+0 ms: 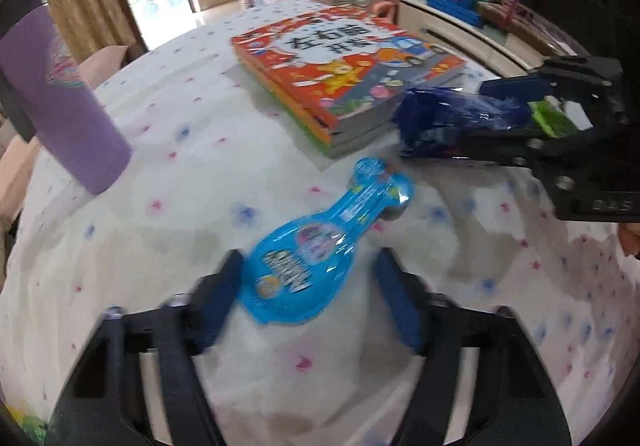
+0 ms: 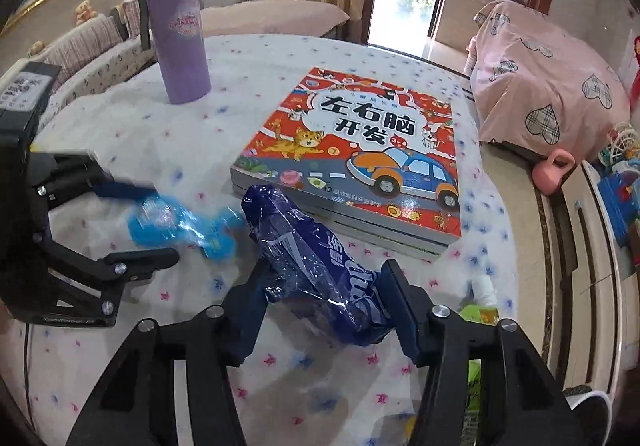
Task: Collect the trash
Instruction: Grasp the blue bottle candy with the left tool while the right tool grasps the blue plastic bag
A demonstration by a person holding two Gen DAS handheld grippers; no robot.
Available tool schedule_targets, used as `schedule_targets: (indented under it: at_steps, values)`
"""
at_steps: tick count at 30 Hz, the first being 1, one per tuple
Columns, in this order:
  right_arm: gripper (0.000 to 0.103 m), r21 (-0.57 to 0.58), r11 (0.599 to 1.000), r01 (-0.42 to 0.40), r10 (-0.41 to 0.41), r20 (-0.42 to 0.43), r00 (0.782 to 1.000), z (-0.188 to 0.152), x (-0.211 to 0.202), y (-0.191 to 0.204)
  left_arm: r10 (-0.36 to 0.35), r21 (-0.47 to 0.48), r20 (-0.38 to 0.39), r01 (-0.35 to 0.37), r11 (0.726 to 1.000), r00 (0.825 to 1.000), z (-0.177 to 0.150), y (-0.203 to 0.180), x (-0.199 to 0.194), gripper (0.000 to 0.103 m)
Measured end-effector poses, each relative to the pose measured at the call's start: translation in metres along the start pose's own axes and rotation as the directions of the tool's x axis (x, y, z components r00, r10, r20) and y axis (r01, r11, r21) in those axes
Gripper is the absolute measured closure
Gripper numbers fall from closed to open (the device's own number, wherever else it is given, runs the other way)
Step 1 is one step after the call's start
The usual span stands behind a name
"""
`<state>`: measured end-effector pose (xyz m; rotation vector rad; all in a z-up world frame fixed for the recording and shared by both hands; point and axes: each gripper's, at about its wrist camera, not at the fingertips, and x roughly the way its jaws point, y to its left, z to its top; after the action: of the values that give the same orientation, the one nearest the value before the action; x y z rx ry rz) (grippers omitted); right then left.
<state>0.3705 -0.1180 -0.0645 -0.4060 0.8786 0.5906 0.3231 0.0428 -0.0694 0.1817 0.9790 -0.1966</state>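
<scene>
Left gripper [image 1: 310,298]: fingers spread wide, straddling the broad end of the light-blue blister pack [image 1: 330,242]; the left pad [image 1: 218,298] looks to touch its edge, the right pad stands clear. The pack lies flat on the tablecloth [image 1: 180,174], narrow end pointing toward the book stack [image 1: 348,74].

Right gripper [image 2: 320,306]: fingers partly closed, pinching the dark-blue crumpled wrapper [image 2: 308,250], just beside the book stack's near edge, long axis running away from the gripper.

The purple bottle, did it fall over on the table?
No, the purple bottle stands upright on the flowered tablecloth, with its dark lid on top, behind the stack of books.
</scene>
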Motion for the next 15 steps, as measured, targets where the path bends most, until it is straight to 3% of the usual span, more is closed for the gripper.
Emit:
schedule_targets:
  at_steps: [5,11,15]
  values:
    - [0.059,0.049,0.999,-0.024,0.023,0.035,0.999,-0.014,-0.027,0.005,0.022,0.041,0.002,-0.022,0.999,1.000,-0.010,-0.017,-0.011,0.050]
    - [0.059,0.226,0.960,-0.166,0.147,0.100,0.984,-0.048,-0.065,-0.004,-0.061,-0.047,-0.002,0.061,0.997,0.998,-0.034,-0.029,-0.037,0.051]
    - [0.060,0.323,0.920,-0.221,0.179,0.153,0.972,-0.077,-0.090,-0.007,-0.117,-0.121,0.015,0.117,0.986,0.993,-0.049,-0.041,-0.055,0.051]
